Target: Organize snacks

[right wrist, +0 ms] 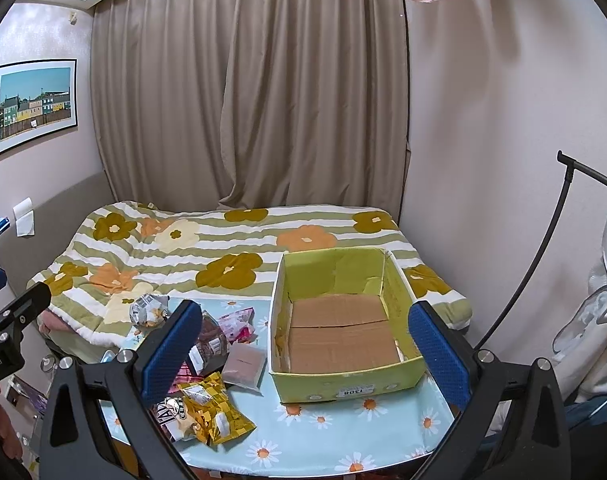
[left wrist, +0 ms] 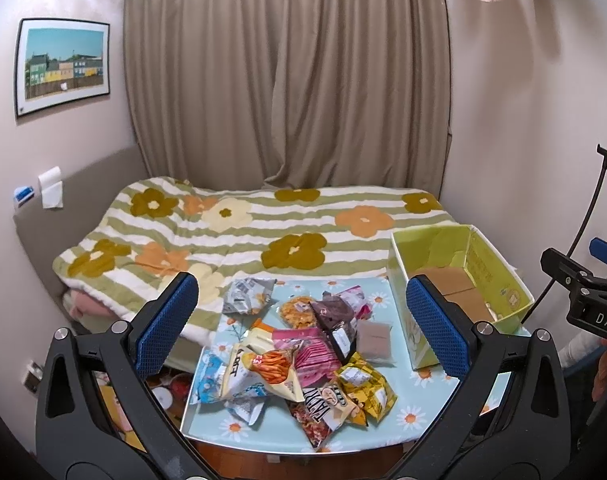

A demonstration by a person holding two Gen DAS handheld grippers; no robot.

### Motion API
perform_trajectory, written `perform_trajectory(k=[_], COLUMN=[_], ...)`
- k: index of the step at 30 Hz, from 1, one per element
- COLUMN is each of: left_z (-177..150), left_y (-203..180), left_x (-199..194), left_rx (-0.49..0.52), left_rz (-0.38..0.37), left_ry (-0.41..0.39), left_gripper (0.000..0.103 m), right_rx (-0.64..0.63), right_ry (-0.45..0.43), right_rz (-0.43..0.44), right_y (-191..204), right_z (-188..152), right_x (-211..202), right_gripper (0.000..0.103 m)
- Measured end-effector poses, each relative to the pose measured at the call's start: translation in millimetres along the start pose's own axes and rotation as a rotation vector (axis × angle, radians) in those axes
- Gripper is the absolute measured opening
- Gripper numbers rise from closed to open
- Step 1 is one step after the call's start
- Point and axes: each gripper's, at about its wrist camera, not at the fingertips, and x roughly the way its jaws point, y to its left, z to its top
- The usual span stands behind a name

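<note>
The left gripper (left wrist: 303, 326) hung above the table (left wrist: 419, 420) with its blue-padded fingers (left wrist: 169, 322) spread wide and nothing between them, looking down on the snack pile (left wrist: 299, 356) heaped on the daisy-print cloth. The right gripper (right wrist: 305, 354) was likewise spread wide and held nothing, its view framing the yellow-green cardboard box (right wrist: 343, 386), which stood on the table just right of the pile with only its brown floor showing inside. A white sticker on the box's near wall read "1308", seen upside down. In the pile, a cream packet (left wrist: 331, 400) carried large dark letters that seemed to read "TAPA", though they were partly covered; a yellow checked bag (left wrist: 367, 392) lay against it, and a flat brown pouch (right wrist: 243, 364) sat between pile and box. The other gripper's black body at the frame edges bore partial white lettering, "DAS" and "obot.AI". Behind the table lay a bed (left wrist: 231, 232) with a flowered striped cover.
</note>
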Motion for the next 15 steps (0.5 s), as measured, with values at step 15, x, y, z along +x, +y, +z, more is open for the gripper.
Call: perform_trajectory(k=[15], left_z=[1.7], left_y=[5.6], left_x=[2.2], left_rx=[0.006], left_rz=[0.007], left_ry=[0.004], left_gripper=[0.103], right_rx=[0.002], right_ry=[0.007], right_rz=[0.015], right_y=[5.1], right_z=[-1.1], right_x=[5.3], right_gripper=[0.102])
